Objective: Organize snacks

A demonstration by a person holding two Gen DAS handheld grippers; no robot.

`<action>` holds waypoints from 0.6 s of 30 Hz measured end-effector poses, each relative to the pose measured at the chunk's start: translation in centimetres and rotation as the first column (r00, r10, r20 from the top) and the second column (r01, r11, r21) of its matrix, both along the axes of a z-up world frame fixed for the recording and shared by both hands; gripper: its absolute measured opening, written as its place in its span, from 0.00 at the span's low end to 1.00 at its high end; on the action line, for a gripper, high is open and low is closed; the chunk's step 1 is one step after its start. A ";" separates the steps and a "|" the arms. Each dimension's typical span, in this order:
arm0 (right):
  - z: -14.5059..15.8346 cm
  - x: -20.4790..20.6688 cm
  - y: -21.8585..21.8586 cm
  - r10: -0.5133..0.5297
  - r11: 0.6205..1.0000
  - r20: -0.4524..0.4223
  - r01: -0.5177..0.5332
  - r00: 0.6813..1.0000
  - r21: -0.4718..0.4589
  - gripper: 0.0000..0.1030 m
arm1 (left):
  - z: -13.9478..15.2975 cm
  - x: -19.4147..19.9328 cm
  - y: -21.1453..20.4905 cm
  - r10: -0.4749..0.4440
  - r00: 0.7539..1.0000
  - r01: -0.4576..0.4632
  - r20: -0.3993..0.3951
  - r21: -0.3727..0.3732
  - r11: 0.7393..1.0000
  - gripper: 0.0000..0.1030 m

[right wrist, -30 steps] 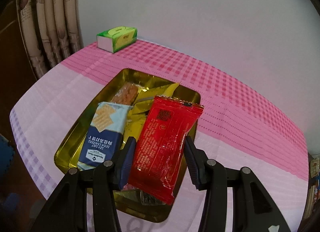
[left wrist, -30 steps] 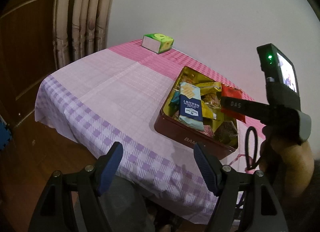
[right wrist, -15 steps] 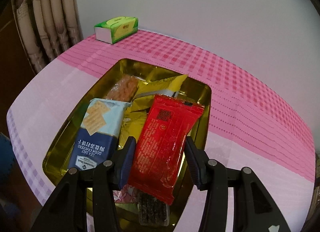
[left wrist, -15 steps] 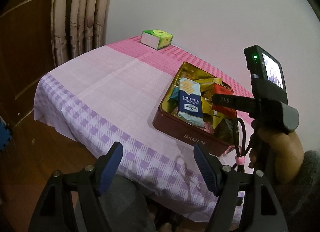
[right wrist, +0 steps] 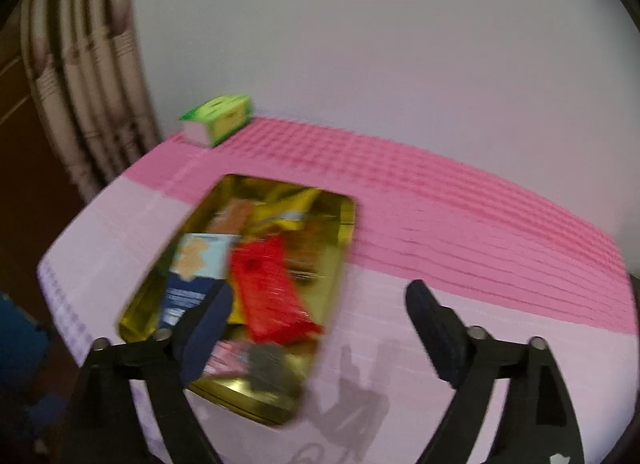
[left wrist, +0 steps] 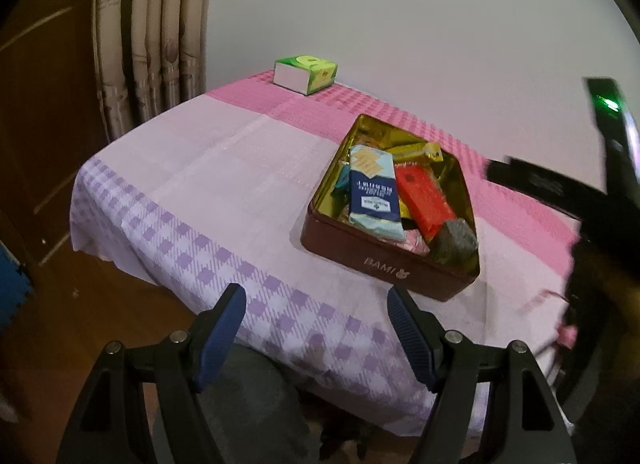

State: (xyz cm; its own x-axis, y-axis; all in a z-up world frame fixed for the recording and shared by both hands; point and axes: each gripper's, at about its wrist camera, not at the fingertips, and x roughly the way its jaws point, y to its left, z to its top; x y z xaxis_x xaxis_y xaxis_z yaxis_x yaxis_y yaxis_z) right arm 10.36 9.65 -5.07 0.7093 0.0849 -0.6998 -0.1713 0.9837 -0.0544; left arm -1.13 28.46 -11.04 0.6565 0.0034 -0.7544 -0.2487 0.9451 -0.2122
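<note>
While the red packet [right wrist: 269, 292] lies in the tin [left wrist: 400, 272] on the bench [left wrist: 224, 183] beside the blue cracker pack [left wrist: 372, 191], the right tongs [right wrist: 320, 324] and left tongs [left wrist: 316, 328] both gape apart, holding nothing.

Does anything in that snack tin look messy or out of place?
The snacks lie piled loosely in the tin. A dark packet rides up over the front rim, and the red packet lies slanted. Nothing has spilled onto the tablecloth.

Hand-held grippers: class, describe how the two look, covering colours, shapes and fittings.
Each hand-held gripper, left and right, has a black angular frame with silver bolts and two ribbed dark-blue fingers. The left view also shows a green light on the right unit's body.
</note>
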 end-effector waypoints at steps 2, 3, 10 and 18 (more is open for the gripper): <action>-0.2 -1.1 -1.4 -0.038 0.998 0.005 0.038 0.999 -0.044 0.86 | 0.2 0.0 -0.7 -0.021 1.000 0.021 0.011 0.047 0.999 0.76; -0.4 -1.9 -2.1 -0.052 0.997 0.006 0.053 0.999 -0.059 0.86 | 0.5 -0.2 -1.3 -0.035 0.999 0.033 0.029 0.086 0.996 0.83; 0.2 -6.7 -3.6 -0.085 0.994 0.054 0.089 0.995 -0.068 0.86 | 3.3 -1.8 -4.3 -0.156 0.975 0.117 0.157 0.235 0.965 0.98; 1.9 -10.7 -3.4 -0.074 0.990 0.128 0.089 0.989 -0.110 0.87 | 5.0 -3.7 -5.2 -0.133 0.962 0.055 0.239 0.308 0.950 0.98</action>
